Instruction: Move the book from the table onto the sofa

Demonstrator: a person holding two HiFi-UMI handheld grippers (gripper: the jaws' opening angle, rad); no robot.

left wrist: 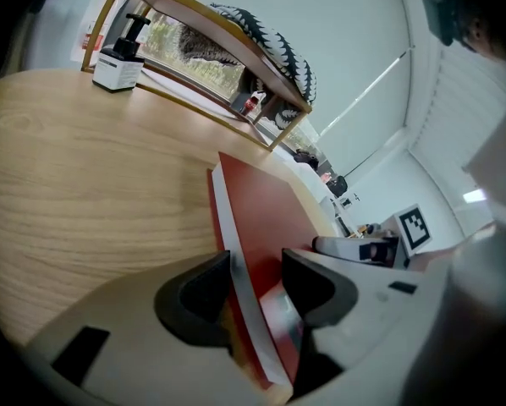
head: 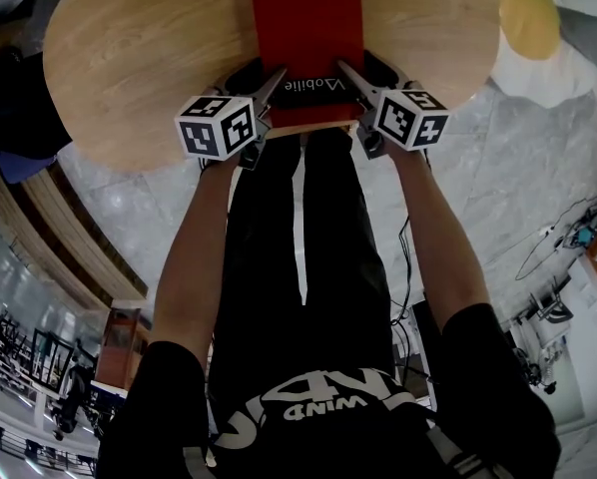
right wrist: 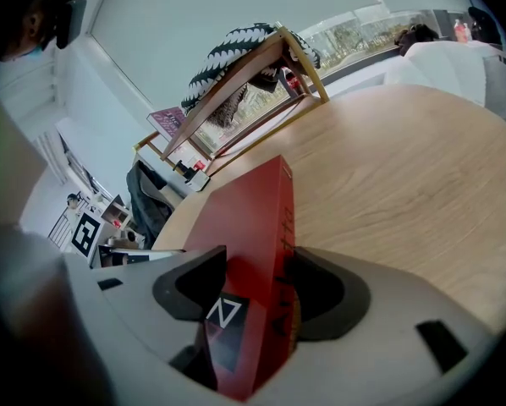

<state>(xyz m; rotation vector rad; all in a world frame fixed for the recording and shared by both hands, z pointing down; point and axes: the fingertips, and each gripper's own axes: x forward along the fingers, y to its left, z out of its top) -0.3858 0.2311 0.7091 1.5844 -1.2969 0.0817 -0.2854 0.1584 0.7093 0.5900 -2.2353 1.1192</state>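
Observation:
A red book [head: 308, 28] lies on the round wooden table [head: 129, 58], its near end at the table's front edge. My left gripper [head: 276, 76] holds the book's near left corner and my right gripper [head: 346, 70] the near right corner. In the left gripper view the jaws of the left gripper [left wrist: 257, 288] press on the white page edge and red cover of the book [left wrist: 266, 205]. Seen from the right gripper view, the right gripper [right wrist: 257, 290] is clamped across the book [right wrist: 253, 214] at its spine side.
A wooden rack [left wrist: 211, 24] with a striped cloth stands behind the table, and a small white box [left wrist: 118, 68] sits by it. A yellow and white cushion [head: 533, 13] lies at the upper right. Cables [head: 558, 242] trail over the marble floor.

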